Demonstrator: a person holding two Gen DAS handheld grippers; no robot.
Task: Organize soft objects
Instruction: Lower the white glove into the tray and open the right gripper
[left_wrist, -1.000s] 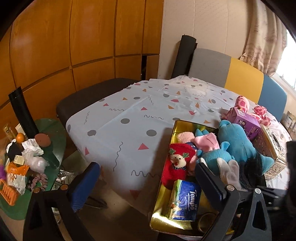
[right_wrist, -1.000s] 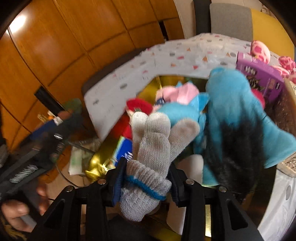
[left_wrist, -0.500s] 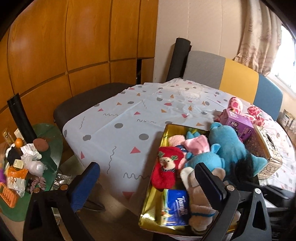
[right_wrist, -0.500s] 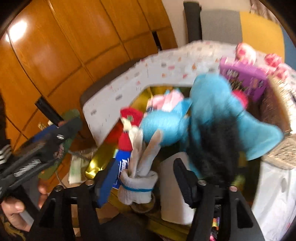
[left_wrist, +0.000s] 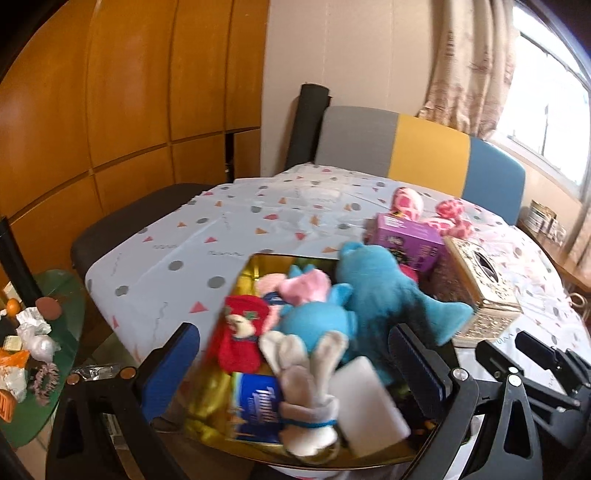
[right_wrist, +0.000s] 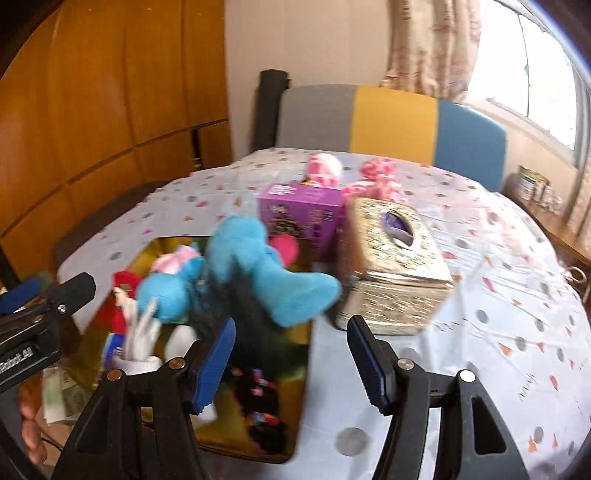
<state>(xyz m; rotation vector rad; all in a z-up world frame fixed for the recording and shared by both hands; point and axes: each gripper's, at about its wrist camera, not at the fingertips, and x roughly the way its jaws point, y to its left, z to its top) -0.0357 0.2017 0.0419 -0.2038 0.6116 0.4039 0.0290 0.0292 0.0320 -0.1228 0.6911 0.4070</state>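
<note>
A gold tray (left_wrist: 258, 264) on the table's near edge holds soft things: a grey knit glove (left_wrist: 306, 391) at the front, a blue plush (left_wrist: 384, 295), a red sock (left_wrist: 240, 339), a pink plush (left_wrist: 303, 288), a tissue pack (left_wrist: 258, 410) and a white block (left_wrist: 369, 402). My left gripper (left_wrist: 295, 369) is open and empty, just in front of the tray. My right gripper (right_wrist: 291, 358) is open and empty, above the tray's right edge (right_wrist: 306, 369). The glove (right_wrist: 140, 339) stands at the left in the right wrist view.
A purple box (right_wrist: 303, 214), a gold tissue box (right_wrist: 391, 258) and pink spotted plush toys (right_wrist: 373, 177) lie on the patterned tablecloth (right_wrist: 498, 295). Chairs (left_wrist: 421, 147) stand behind the table. A cluttered green side table (left_wrist: 55, 295) is at the left.
My right gripper opened and let go of the grey glove, which now rests at the tray's front. The right gripper then drew back and swung right. The left gripper shifted slightly.
</note>
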